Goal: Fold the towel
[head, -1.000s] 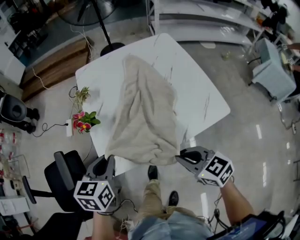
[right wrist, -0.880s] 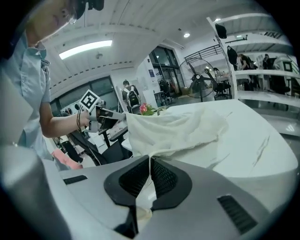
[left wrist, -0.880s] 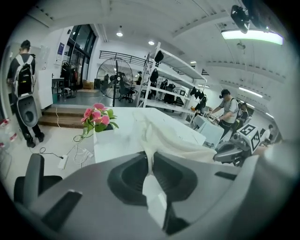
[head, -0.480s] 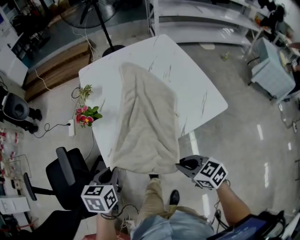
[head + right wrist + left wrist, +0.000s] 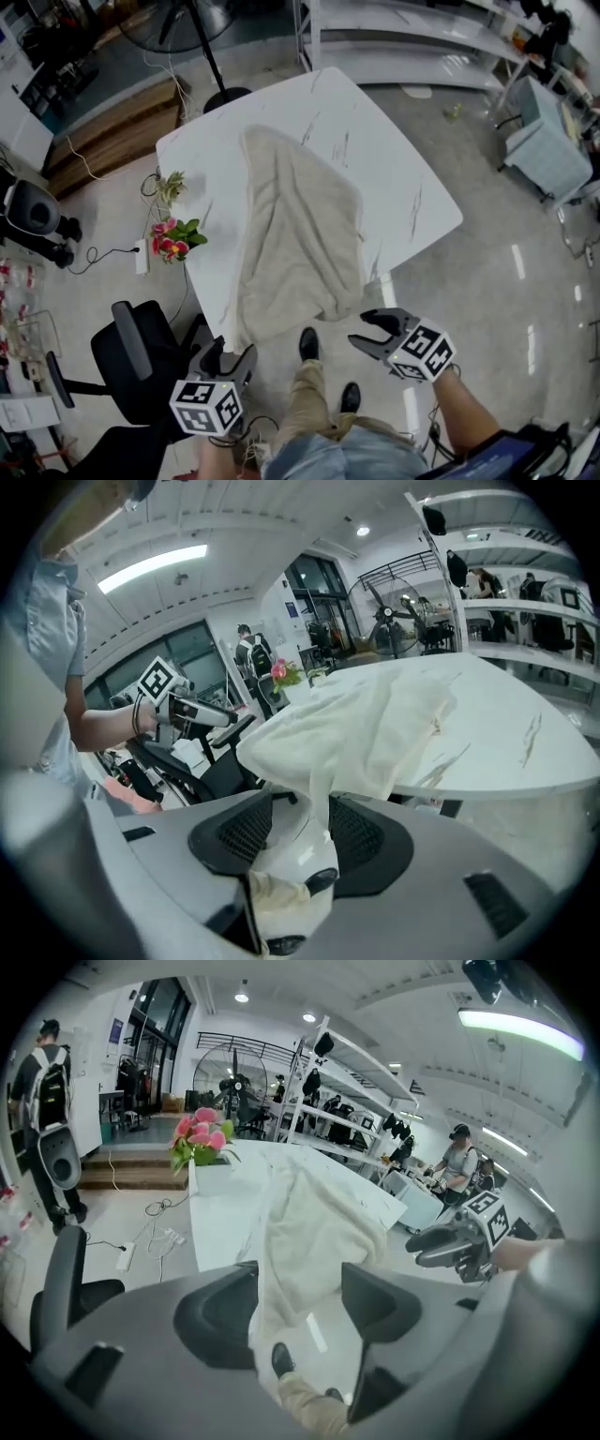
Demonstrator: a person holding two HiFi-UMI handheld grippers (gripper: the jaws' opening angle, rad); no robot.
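1. Lower and closer to the body than a second ago, both grippers; no more holding up of the towel (image 5: 295,234) by its near corners, now let down onto the table (image 5: 403,178).
2. Left gripper (image 5: 228,354): jaws just been opening, now spread wide and gripping nothing; only the towel's hanging corner dangling close beside one jaw, with no squeeze on it.
3. Same on the right gripper (image 5: 371,330): jaws just been opening, standing apart and clear of cloth, with the towel's other near corner drooping just ahead of them.
4. Lies lengthwise down the white table, narrow at the far end and broader toward the near end, near edge spilling over the table's rim.
5. Reads as a lay-out step finished rather than a fold: no clean doubled edge on show, plenty of ripples, a skewed outline, some bunching along the right side.
6. Left to do, by the look of it: take two corners again, carry one end over the other, square the edges, probably fold once more and smooth flat.
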